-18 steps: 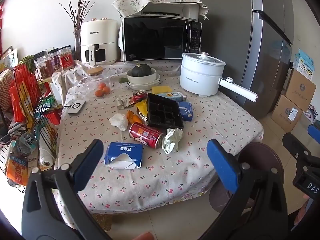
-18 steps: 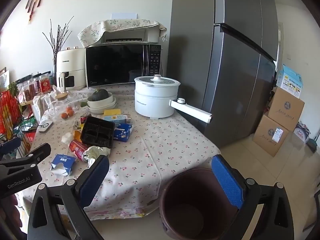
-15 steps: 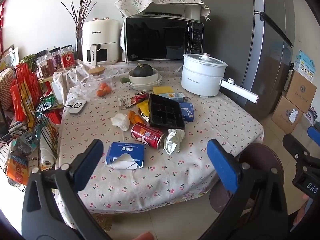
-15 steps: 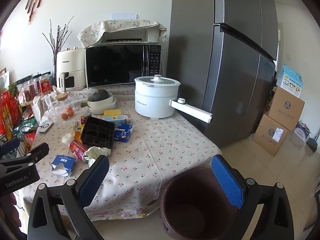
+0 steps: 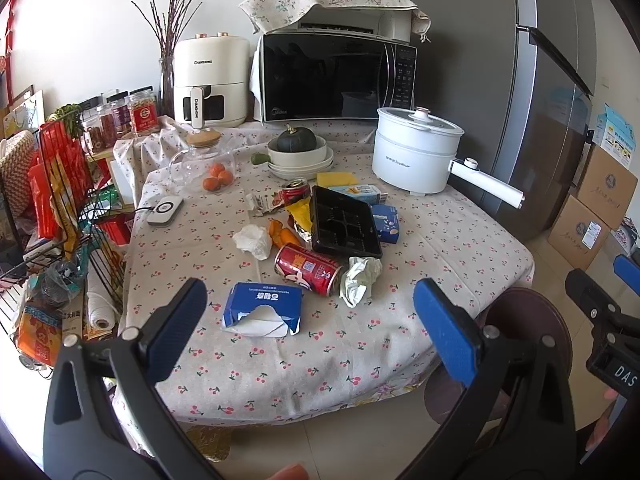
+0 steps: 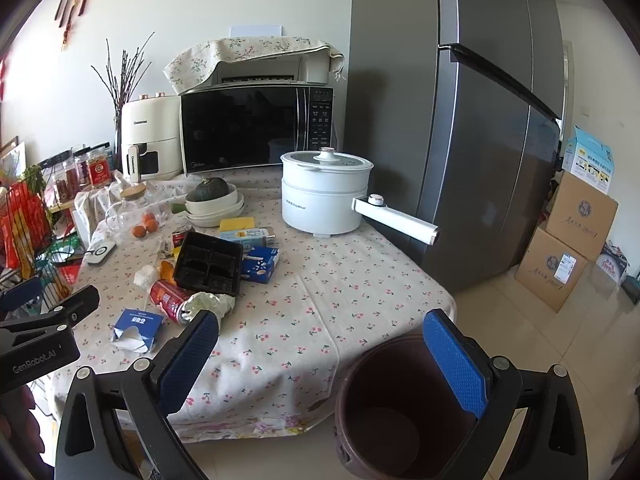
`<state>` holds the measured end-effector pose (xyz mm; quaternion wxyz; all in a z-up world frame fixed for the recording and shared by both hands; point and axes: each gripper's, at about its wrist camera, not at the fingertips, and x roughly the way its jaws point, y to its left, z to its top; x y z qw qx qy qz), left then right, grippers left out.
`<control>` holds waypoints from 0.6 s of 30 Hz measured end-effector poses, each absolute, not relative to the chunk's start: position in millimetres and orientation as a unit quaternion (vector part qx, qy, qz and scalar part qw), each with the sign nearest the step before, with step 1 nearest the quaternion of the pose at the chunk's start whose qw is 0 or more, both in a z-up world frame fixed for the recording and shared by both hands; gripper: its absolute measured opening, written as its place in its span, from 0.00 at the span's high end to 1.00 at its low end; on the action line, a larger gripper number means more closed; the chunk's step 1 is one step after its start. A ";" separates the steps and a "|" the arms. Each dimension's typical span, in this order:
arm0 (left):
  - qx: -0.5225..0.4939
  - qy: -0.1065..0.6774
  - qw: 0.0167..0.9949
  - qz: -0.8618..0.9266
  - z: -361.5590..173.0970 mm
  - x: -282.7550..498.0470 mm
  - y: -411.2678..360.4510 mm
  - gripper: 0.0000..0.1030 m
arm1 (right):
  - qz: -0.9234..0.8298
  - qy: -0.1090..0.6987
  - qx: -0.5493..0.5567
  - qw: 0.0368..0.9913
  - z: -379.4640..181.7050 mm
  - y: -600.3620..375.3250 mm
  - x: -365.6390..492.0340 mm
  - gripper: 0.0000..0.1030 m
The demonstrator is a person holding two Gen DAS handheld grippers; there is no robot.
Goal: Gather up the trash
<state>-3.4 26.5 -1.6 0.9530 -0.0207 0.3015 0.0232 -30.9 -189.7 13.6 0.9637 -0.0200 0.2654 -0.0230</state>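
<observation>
Trash lies on the cherry-print tablecloth (image 5: 440, 240): a torn blue tissue box (image 5: 262, 308), a red can (image 5: 308, 268) on its side, a crumpled wrapper (image 5: 360, 276), a white tissue wad (image 5: 254, 240), a black plastic tray (image 5: 344, 222), orange peel (image 5: 282, 234), a second can (image 5: 296, 190). A brown bin (image 6: 396, 408) stands on the floor at the table's near right corner. My left gripper (image 5: 312, 330) is open and empty, before the table's front edge. My right gripper (image 6: 320, 360) is open and empty, above the bin's left rim.
A white electric pot (image 5: 416, 154) with a long handle, a bowl stack with a squash (image 5: 300, 152), a glass jar of oranges (image 5: 208, 164), a microwave (image 5: 336, 76) and air fryer (image 5: 210, 80) stand behind. A fridge (image 6: 460, 120) and cardboard boxes (image 6: 568, 248) are right; a wire rack (image 5: 52, 208) left.
My left gripper has moved slightly closer to the table; the trash sits a little nearer in its view. The right gripper has barely moved. Both stay open.
</observation>
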 end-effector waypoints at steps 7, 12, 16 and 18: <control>-0.021 0.301 0.953 0.024 -1.5 -3.8 27.7 0.00 | -0.018 0.261 -0.020 0.965 15.9 -187.2 -31.6 0.00; -0.021 0.299 0.954 0.024 -1.6 -4.6 28.8 0.00 | -0.016 0.261 -0.022 0.965 14.8 -184.8 -31.2 0.00; -0.022 0.300 0.953 0.026 -1.9 -5.8 31.8 0.00 | -0.012 0.260 -0.021 0.965 14.8 -183.8 -31.0 0.00; -0.022 0.301 0.953 0.027 -1.9 -6.0 32.4 0.00 | -0.010 0.260 -0.020 0.965 14.7 -183.4 -31.3 0.00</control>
